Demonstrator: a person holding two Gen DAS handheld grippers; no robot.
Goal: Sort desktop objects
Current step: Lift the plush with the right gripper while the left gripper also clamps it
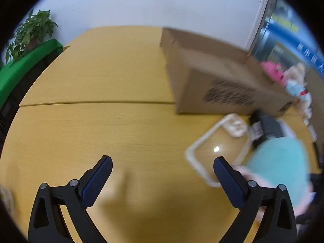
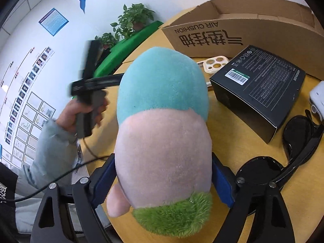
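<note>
My left gripper (image 1: 163,174) hangs over bare wooden table (image 1: 105,125), fingers spread wide with nothing between them. To its right lies a clear phone case (image 1: 217,148), blurred in that view, and behind it the cardboard box (image 2: 249,26), open at the top. My right gripper (image 2: 163,179) is clamped on the plush toy (image 2: 163,125), pads pressing its pink middle, lifted above the table near the box. I judge the step is carrying it into the box: keep the squeeze steady, since soft fabric can slip, and clear the black carton (image 2: 261,89) and sunglasses (image 2: 291,141). The toy hides the table beneath it, and a white object (image 2: 318,98) is cut off at the right edge
</note>
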